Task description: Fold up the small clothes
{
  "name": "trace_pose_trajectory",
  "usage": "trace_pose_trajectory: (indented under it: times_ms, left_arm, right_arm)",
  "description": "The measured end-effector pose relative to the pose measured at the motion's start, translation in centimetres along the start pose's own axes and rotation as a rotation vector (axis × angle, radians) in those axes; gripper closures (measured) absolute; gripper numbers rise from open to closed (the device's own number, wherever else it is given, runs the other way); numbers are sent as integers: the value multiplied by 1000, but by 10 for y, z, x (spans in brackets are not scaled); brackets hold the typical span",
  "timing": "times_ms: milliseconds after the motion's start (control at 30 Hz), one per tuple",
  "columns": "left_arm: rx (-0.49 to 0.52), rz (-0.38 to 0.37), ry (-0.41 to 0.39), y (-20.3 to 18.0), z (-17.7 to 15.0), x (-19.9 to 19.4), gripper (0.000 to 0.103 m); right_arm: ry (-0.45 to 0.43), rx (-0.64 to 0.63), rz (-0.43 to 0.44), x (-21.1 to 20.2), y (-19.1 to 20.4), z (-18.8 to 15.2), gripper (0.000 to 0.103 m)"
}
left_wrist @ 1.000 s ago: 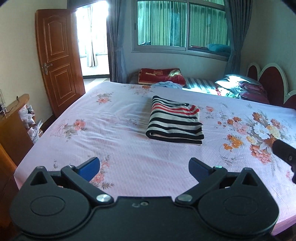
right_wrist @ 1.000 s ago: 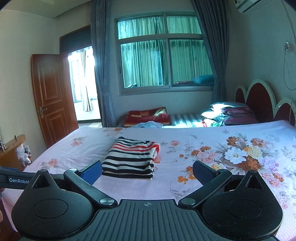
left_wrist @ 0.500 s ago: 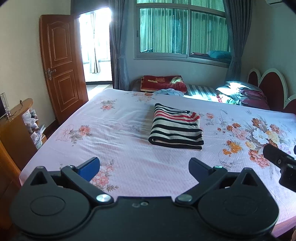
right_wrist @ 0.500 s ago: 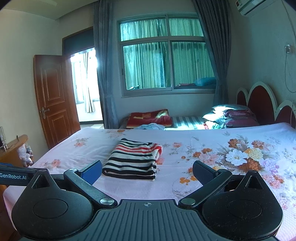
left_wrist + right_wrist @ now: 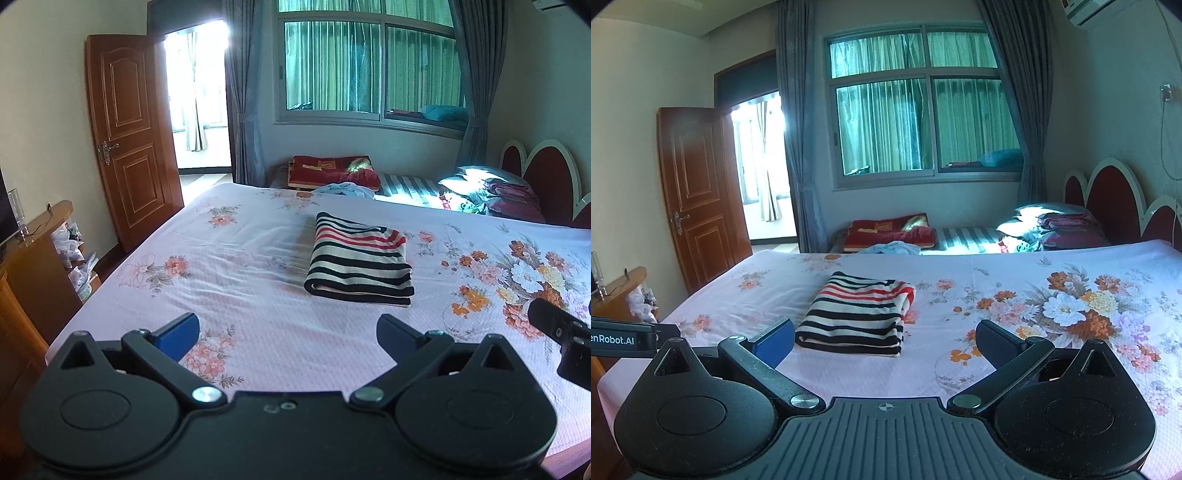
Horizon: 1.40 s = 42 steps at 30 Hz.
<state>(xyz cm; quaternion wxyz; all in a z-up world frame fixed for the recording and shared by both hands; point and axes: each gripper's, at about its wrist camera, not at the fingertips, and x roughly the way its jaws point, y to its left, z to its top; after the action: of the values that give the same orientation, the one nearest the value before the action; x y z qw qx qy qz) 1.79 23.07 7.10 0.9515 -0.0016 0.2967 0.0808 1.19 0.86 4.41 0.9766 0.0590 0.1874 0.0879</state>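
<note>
A small garment with black, white and red stripes [image 5: 358, 258] lies folded into a neat rectangle on the pink floral bed sheet [image 5: 240, 266]. In the right wrist view the same folded garment [image 5: 857, 314] sits just beyond the fingers. My left gripper [image 5: 288, 328] hovers over the near part of the bed, open and holding nothing, well short of the garment. My right gripper [image 5: 884, 339] is also open and empty, its left fingertip close to the garment's near corner. Part of the right gripper shows at the right edge of the left wrist view.
A wooden cabinet [image 5: 33, 266] stands left of the bed beside an open brown door [image 5: 133, 136]. A red blanket [image 5: 332, 173] and pillows [image 5: 491, 188] lie on a second bed under the window. A scalloped red headboard [image 5: 1115, 199] is on the right.
Both grippers have drawn back and tilted upward, so the folded garment sits lower and farther off. Both stay open and the garment has not moved.
</note>
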Motion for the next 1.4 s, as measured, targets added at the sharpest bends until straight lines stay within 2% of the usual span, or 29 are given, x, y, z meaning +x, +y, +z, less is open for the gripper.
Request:
trace_pose_trajectory:
  times_ms: [1133, 1400]
  left_arm:
    - [-13, 4, 24, -1, 4, 12, 1]
    - [-19, -28, 39, 0, 4, 28, 2]
  right_arm:
    - [17, -4, 13, 12, 2, 1, 0]
    - [39, 6, 9, 25, -1, -2, 0]
